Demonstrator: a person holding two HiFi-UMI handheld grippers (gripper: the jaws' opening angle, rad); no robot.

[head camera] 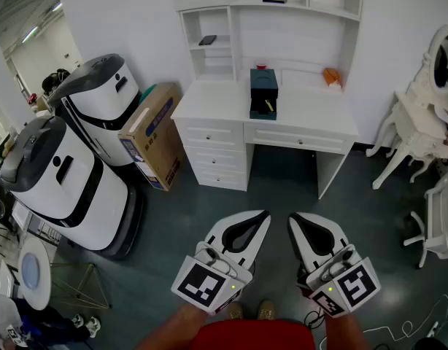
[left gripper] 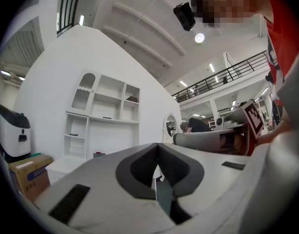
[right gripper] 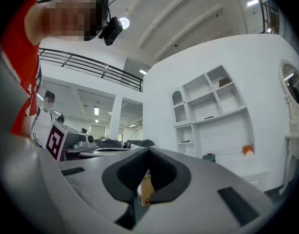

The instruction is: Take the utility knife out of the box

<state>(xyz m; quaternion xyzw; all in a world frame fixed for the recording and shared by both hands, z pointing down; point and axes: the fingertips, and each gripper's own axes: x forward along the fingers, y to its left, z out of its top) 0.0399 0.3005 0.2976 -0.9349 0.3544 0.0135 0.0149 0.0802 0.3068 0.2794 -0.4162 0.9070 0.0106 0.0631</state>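
Left hand-held gripper (head camera: 263, 216): low in the head view, over the grey floor (head camera: 282, 173), well short of the desk (head camera: 209, 100). Jaws together at the tips, nothing between them. Pointing level toward the desk.

Right hand-held gripper (head camera: 293, 218): just beside the left, same heading. Jaws closed too, empty; only a far-off carton (right gripper: 145, 190) seen through the hollow behind the tips.

Dark teal box (head camera: 263, 93): on the desk top, near the middle, below the shelves (head camera: 209, 46). Standing open, lid part upright behind the lower part. Small yellow thing (head camera: 268, 106) lying in the open lower part; too small to confirm as the utility knife. Both grippers well apart from the box.

Also on the desk: orange object (head camera: 331, 76), right of the box, apart from it. Cardboard carton (head camera: 155, 133) leaning at the desk's left end. Two white-and-black machines (head camera: 71, 181) further left.
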